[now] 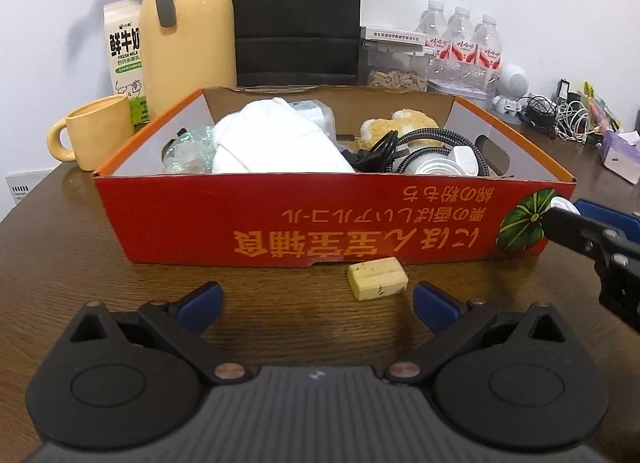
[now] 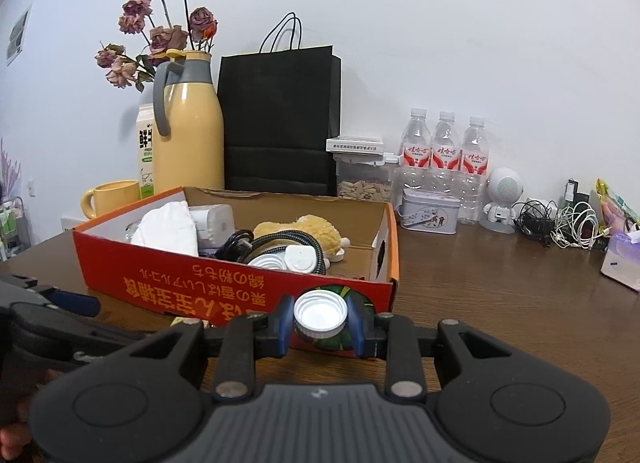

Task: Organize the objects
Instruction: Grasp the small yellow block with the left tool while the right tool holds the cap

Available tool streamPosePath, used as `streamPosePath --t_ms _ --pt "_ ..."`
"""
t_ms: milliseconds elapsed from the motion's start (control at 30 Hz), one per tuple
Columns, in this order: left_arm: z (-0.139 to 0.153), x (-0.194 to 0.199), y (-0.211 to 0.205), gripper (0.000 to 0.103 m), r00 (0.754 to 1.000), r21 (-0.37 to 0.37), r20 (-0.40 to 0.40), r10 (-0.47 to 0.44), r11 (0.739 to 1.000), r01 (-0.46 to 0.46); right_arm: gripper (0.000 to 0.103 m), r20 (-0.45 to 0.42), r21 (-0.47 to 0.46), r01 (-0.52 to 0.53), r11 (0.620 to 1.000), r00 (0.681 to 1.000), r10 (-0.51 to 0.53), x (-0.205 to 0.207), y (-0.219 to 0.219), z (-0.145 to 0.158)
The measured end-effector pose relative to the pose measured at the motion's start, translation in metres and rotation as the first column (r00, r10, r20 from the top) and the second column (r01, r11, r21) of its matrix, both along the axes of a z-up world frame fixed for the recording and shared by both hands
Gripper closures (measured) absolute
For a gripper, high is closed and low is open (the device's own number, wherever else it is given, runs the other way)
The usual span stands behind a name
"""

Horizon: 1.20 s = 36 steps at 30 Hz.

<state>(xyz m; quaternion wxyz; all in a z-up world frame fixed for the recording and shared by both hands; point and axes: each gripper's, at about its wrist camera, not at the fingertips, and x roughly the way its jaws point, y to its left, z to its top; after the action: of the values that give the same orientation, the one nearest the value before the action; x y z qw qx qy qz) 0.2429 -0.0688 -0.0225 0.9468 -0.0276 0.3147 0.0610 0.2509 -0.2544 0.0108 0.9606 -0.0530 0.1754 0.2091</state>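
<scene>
While the right gripper [image 2: 320,321] pinched a white bottle cap [image 2: 320,317] between its blue pads, low in the centre of its frame and just short of the red cardboard box [image 2: 168,283], probably to drop it in with the rest, the left gripper [image 1: 318,301] stood wide and empty at the bottom of its view, aimed at a small yellow block [image 1: 377,277] lying on the table [image 1: 60,263] by the box front. Upside-down Japanese print crossed that front; the milk carton [image 1: 126,51] at upper left read "FRESH MILK".
</scene>
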Motion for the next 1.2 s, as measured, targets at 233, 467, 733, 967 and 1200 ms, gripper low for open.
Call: streamPosePath --t_ms 233,467,733,967,1200 --pt "-0.001 0.015 -0.009 0.0 1.0 -0.01 -0.024 0.01 1.0 -0.01 0.076 0.006 0.004 0.002 1.0 1.0 -0.002 -0.001 0.0 0.001" --pt "-0.005 0.027 -0.015 0.0 0.998 0.013 -0.058 0.036 0.999 -0.035 0.076 0.002 0.004 0.004 1.0 1.0 -0.004 0.0 -0.001 0.001" --pt "-0.005 0.032 -0.016 0.0 0.997 0.018 -0.062 0.038 0.999 -0.037 0.076 0.002 0.007 0.01 1.0 1.0 -0.01 0.0 -0.003 0.001" --pt "-0.005 0.034 -0.017 0.0 0.997 0.017 -0.063 0.036 0.999 -0.035 0.076 0.0 0.006 0.014 1.0 1.0 -0.014 0.001 -0.003 0.0" --pt "-0.006 0.033 -0.016 0.0 0.997 0.016 -0.062 0.034 0.999 -0.033 0.076 0.001 0.007 0.014 1.0 1.0 -0.014 0.001 -0.003 0.0"
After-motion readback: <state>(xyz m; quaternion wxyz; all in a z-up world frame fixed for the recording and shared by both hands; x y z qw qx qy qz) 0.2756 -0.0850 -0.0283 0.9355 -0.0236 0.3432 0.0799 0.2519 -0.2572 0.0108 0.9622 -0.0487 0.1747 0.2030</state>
